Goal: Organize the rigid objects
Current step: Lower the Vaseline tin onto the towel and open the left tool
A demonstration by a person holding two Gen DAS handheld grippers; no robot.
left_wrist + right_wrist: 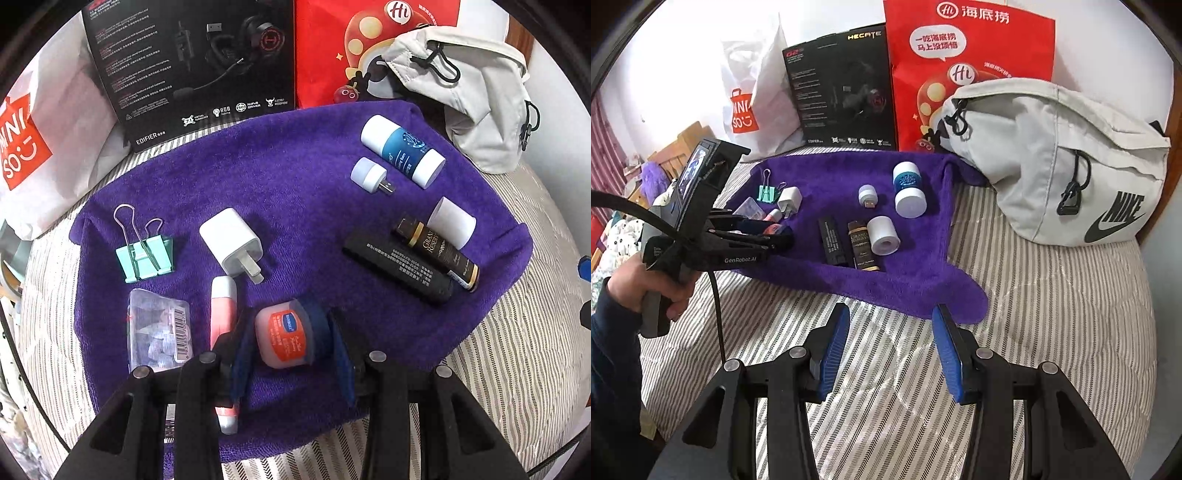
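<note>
The left tool (291,343) is straddling a small Vaseline jar (286,334) lying at six o'clock on the purple towel (295,177), its pads at the jar's sides; whether they are gripping, I cannot tell. The right tool (890,350) is hovering over the striped bed (1052,314), fingers apart and holding nothing.

Fuzzy purple cloth towel (295,155)

Striped bedspread (1052,295), white wall (683,55), wooden bed frame (689,138).
</note>
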